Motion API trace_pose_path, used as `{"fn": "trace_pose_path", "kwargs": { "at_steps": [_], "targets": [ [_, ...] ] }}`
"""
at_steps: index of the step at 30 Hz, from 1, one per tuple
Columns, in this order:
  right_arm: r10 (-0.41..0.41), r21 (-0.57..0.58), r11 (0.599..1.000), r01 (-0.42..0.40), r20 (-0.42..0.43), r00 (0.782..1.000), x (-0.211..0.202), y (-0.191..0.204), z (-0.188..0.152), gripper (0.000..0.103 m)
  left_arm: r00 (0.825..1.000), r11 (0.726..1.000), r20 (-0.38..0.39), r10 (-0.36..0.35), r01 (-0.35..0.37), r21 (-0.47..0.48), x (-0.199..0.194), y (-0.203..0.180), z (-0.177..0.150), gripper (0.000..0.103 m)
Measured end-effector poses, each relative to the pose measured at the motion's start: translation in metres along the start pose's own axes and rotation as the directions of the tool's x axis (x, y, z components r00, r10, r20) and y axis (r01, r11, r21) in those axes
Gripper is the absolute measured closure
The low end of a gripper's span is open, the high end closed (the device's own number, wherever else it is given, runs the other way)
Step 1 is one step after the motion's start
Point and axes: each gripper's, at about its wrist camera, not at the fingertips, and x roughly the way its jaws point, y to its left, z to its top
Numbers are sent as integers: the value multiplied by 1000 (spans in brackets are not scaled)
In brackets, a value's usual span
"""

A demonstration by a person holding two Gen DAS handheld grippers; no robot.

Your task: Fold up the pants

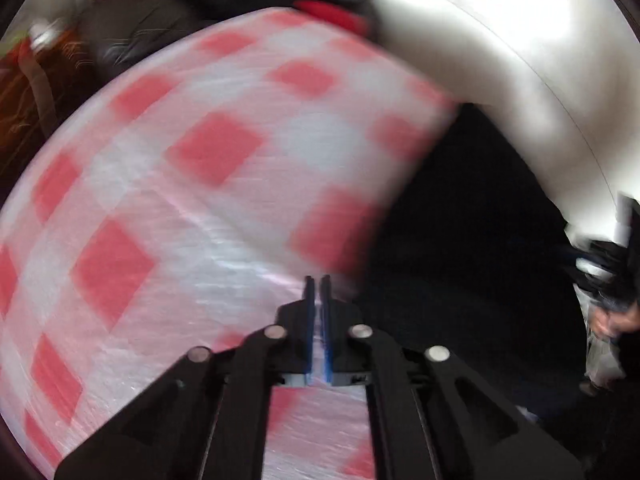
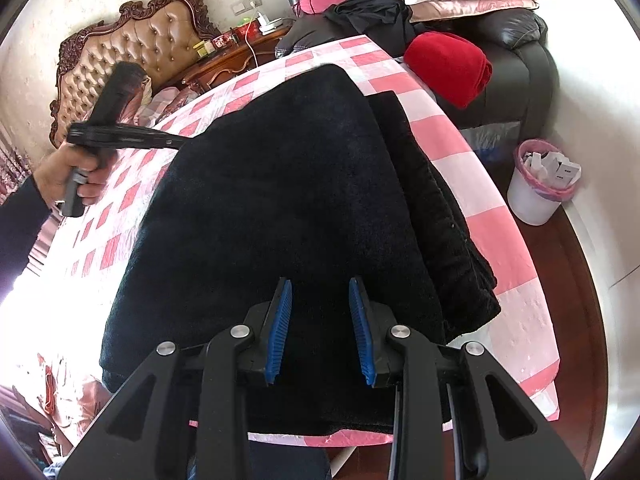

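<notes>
Step in hand: we judge the fold well along; the black pants (image 2: 288, 200) lie doubled on the checked bedspread (image 2: 480, 184), one layer over another whose edge shows along the right side.
Where the pants are: spread over the bed's near end, directly under our right gripper (image 2: 320, 328), reaching toward the foot edge at the bottom of the right wrist view.
Right fingers: partly apart, blue pads (image 2: 280, 320) bare, nothing between them, hovering over the cloth.
Left fingers: closed together and empty; the left gripper (image 1: 318, 312) points down at bare bedspread, with the dark pants just to its right. That view is blurred.
Left hand: in the right wrist view the hand (image 2: 82, 178) holds its gripper above the bed's far left side, apart from the pants.
Next move: we think another fold or a smoothing pass is due; that calls for opening the left fingers and pinching an edge through both layers.
Around: red cloth (image 2: 448, 68) on a dark leather chair (image 2: 520, 48), a bin (image 2: 536, 188) on the floor, a tufted headboard (image 2: 132, 44).
In the way: nothing lies on the pants; the thick stacked edge may slip when pinched.
</notes>
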Motion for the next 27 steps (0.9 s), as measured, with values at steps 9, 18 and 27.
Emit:
{"fn": "trace_pose_path", "kwargs": {
  "at_steps": [9,18,27],
  "targets": [
    [-3,-1,1000,3,6,1000,0,0,-1,74,950,973,212,-230,227,41,-68,-11,-12,82],
    [3,2,1000,-3,16,1000,0,-1,-3,73,973,962,44,-226,216,169,-22,-51,-14,90],
    [10,-6,1000,-10,22,1000,-1,-2,-4,73,983,974,19,-180,176,144,-13,-43,-12,84]
  ]
}}
